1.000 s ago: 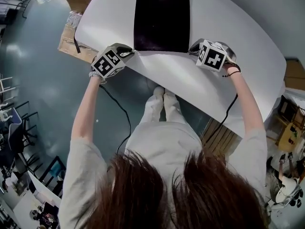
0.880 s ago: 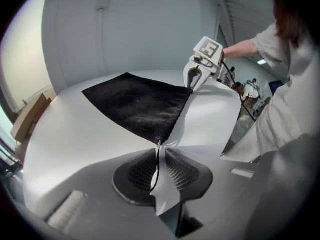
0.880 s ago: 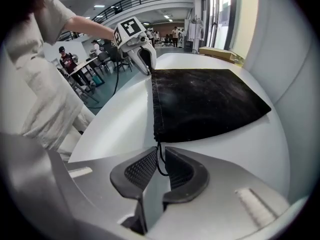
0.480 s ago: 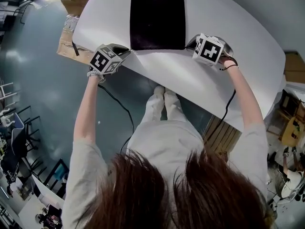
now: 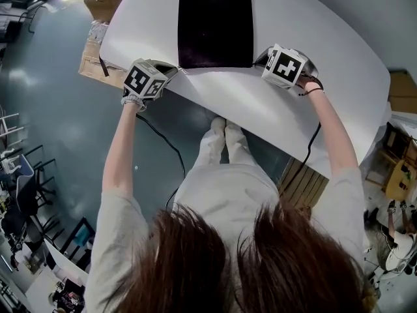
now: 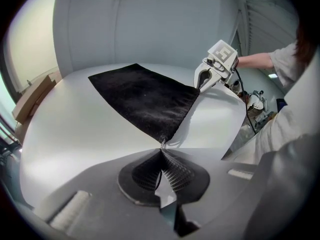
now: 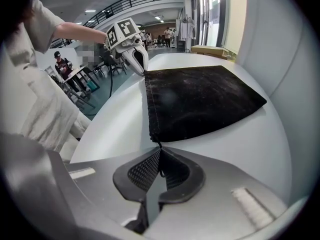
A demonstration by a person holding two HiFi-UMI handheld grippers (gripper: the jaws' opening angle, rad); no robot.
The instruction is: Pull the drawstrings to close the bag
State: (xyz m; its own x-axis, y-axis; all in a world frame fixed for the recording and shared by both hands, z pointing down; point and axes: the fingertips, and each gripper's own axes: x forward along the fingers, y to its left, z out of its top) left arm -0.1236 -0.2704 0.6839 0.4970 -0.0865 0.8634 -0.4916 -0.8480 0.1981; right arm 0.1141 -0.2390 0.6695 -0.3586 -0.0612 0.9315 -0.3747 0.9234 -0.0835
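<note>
1. A flat, black, velvety rectangular drawstring bag [image 5: 215, 23] lies spread on the white round-edged table [image 5: 326, 77]. Its hemmed mouth runs just inside the table's near edge, and its body reaches toward the far edge.
2. The hem lies straight and ungathered between the bag's two near corners.
3. At the near left corner the thin left drawstring [image 6: 162, 143] comes out of the hem and goes straight into the left gripper [image 6: 161, 156]. Its jaws have just been closing and now pinch the string between their ribbed black pads, with no gap at the tips.
4. At the near right corner the thin, dark right drawstring [image 7: 159, 145] drops from the hem into the right gripper [image 7: 159, 166]. That gripper's jaws are pressed together on the string.
5. Both grippers tilt steeply down at the table's near edge, one just beside each near corner of the bag, with their marker cubes facing up.
6. The person [image 5: 221, 194], in pale clothes, stands at the near edge with both arms stretched out to the grippers.
7. Brown cardboard boxes [image 5: 98, 60] sit on the floor beside the table's left end.
</note>
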